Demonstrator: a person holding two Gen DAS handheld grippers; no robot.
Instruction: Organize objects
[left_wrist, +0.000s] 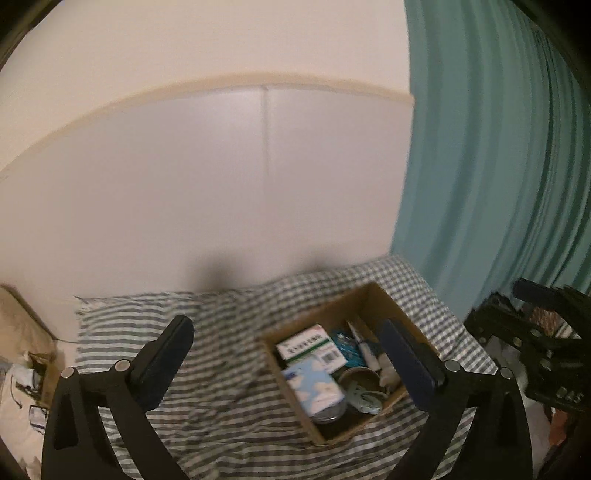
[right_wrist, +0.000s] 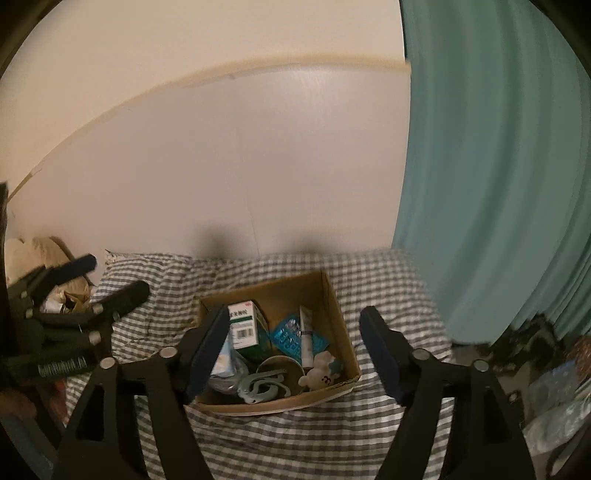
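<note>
Nearest in both wrist views are the two grippers, each with its fingers spread wide and nothing held between them. The left gripper (left_wrist: 284, 343) hangs over the checked bedcover (left_wrist: 221, 369), its right finger overlapping the near right side of the cardboard box (left_wrist: 332, 310); the right gripper (right_wrist: 295, 332) hangs directly above the same box (right_wrist: 332, 295), its left finger covering the box's left edge and part of what lies inside. Each gripper also shows at the edge of the other's view, off to the side and apart from the box. The single brown box sits open-topped on the grey-and-white checked bedcover (right_wrist: 388, 288), roughly in the middle of the bed and near the wall. Inside it lie one white-and-green carton with a barcode (right_wrist: 243, 325), one pale blue-and-white packet (left_wrist: 314, 387), one teal blister sheet (right_wrist: 288, 338), one white tube (right_wrist: 306, 336) standing against the far side, one round dark cup (right_wrist: 275, 363), one pale blue curved plastic piece (right_wrist: 262, 387) and one small white bear figure (right_wrist: 319, 374) in the near right corner. Past the box, a striped pillow (left_wrist: 140, 310) lies to the left against the pale wall (left_wrist: 221, 184). A teal curtain (left_wrist: 498, 147) hangs down the right side, reaching the bed's far corner. Loose clutter at the left margin is too blurred to identify.
</note>
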